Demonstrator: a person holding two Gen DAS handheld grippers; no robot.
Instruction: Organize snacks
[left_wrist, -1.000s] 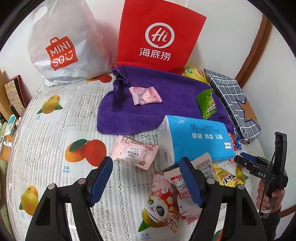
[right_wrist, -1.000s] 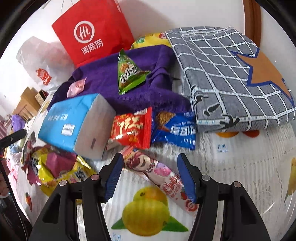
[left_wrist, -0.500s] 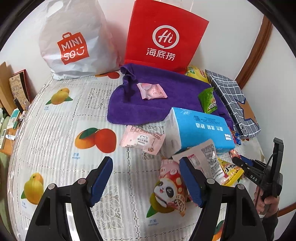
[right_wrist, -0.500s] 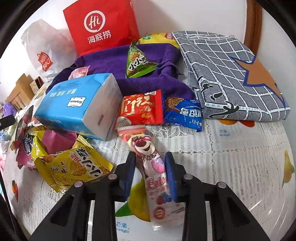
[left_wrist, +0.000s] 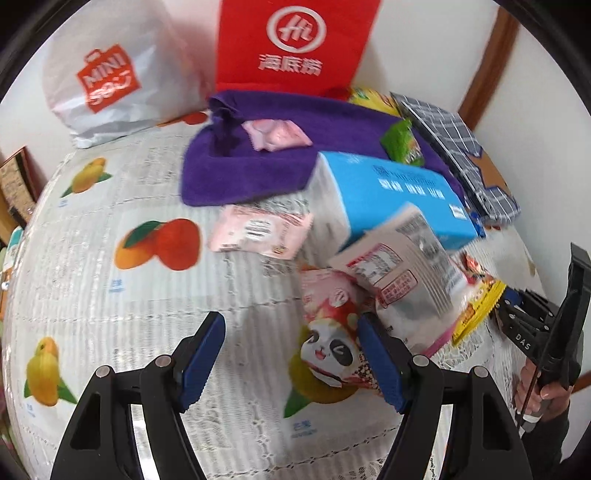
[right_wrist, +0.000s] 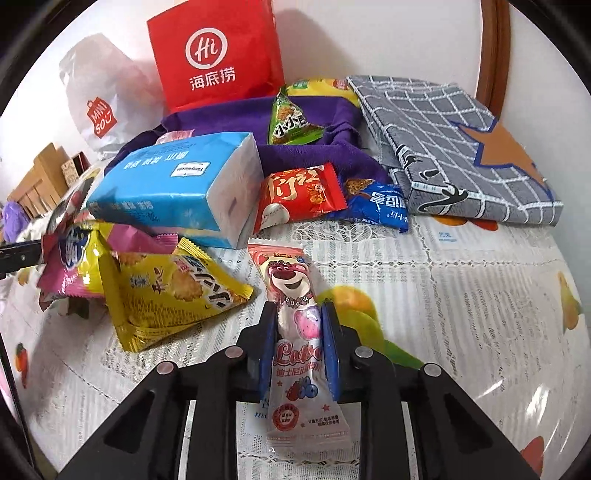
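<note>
Left wrist view: the left gripper (left_wrist: 291, 354) hangs over the surface (left_wrist: 110, 266) with its jaws standing wide and nothing between them. The panda packet (left_wrist: 330, 332) lies just ahead, nearer the right-hand jaw, with a silver pouch (left_wrist: 402, 280) leaning over its far end and against the blue tissue pack (left_wrist: 388, 192). A pink sachet (left_wrist: 258, 232) lies apart to the left, near the purple towel (left_wrist: 258, 162). If the panda packet is next, the gripper should shift right to centre on it and close across its narrow width, clear of the pouch, so that only one packet lifts. The right gripper shows at the far right edge, held in a hand (left_wrist: 546, 384).

Right wrist view: the right gripper (right_wrist: 297, 332) has its jaws nearly together, pressed on both sides of the bear packet (right_wrist: 295, 295), which lies lengthwise between them on the surface (right_wrist: 480, 295). The grip sits about mid-length, so I judge it balanced enough to lift without drooping much. The wrapper is thin and slippery; a straight, slow lift is safer than a swing. The yellow biscuit bag (right_wrist: 166, 295) lies just to the left and the red packet (right_wrist: 299, 195) and blue packet (right_wrist: 376, 203) further ahead, all clear of the jaws. Where the packet belongs is not shown; the red bag (right_wrist: 218, 55) at the back is a likely place.
</note>
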